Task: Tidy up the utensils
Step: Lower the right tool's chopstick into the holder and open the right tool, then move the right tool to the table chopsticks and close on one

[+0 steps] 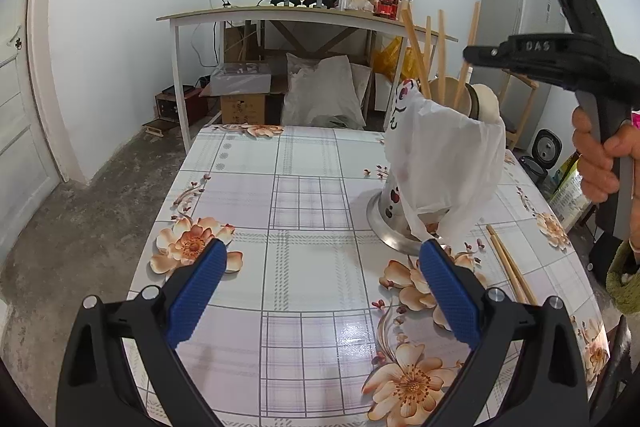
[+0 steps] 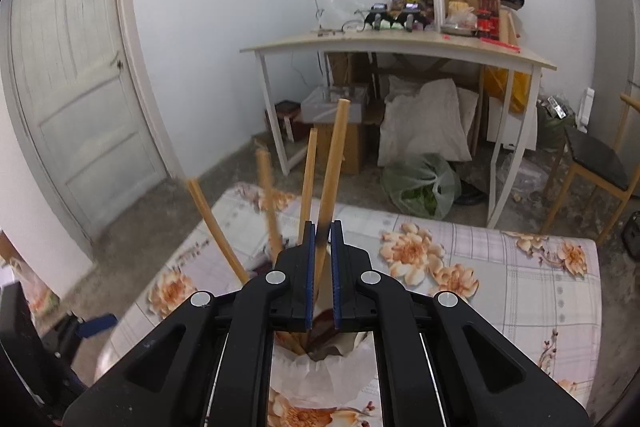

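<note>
Chopstick held over the holder
Right gripper (image 2: 323, 227) clamped a chopstick (image 2: 333, 163) above the bag-lined holder (image 1: 440, 163); left gripper (image 1: 322, 259) fingers stood wide over the tabletop (image 1: 304, 195).

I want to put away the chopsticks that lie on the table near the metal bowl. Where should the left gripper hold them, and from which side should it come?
Judging by the left wrist view, grip the pair of chopsticks near their middle, coming from above with the fingers across their length. They lie flat and close together on the tablecloth, so one pinch may take both. The left gripper is open and empty.
</note>
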{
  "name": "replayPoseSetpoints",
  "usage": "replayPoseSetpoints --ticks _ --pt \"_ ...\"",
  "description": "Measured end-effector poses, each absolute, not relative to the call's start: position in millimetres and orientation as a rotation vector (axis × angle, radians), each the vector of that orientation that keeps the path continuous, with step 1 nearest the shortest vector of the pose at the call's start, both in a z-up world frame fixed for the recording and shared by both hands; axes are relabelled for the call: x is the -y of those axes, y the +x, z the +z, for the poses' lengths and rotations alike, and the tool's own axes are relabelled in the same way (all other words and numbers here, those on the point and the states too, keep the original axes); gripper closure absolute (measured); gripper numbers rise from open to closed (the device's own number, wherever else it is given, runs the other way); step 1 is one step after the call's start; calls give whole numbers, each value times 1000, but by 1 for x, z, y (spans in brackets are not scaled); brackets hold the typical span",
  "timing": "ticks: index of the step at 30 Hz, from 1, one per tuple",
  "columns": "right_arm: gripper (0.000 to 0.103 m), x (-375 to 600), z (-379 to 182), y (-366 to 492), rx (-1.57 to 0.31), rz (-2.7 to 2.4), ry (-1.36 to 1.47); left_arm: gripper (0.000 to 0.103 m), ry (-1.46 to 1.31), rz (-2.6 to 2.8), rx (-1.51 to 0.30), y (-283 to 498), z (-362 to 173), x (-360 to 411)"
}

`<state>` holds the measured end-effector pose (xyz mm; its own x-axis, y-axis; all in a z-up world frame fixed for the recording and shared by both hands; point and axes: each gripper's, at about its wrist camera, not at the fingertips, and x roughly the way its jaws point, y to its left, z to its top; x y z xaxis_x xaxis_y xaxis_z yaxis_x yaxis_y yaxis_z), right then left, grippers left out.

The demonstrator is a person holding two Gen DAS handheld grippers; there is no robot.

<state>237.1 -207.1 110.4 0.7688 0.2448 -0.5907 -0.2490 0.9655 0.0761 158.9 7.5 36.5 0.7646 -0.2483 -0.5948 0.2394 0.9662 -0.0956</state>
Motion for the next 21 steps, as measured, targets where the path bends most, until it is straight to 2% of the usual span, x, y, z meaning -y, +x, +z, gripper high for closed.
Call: replayPoseSetpoints --ticks 7,9,10,11,21 --pt "92 209 102 240 -709 263 -9 8 -11 -259 -654 158 38 -6" --pt "84 216 107 236 -701 273 19 8 -8 -259 -657 158 38 -5" --pt "75 221 111 231 -690 283 35 8 -5 -258 -660 158 38 -4" --pt "73 224 112 228 -684 293 46 8 -2 -256 -662 158 38 -3" --pt "72 284 113 170 -683 258 133 8 17 -272 -675 156 36 10"
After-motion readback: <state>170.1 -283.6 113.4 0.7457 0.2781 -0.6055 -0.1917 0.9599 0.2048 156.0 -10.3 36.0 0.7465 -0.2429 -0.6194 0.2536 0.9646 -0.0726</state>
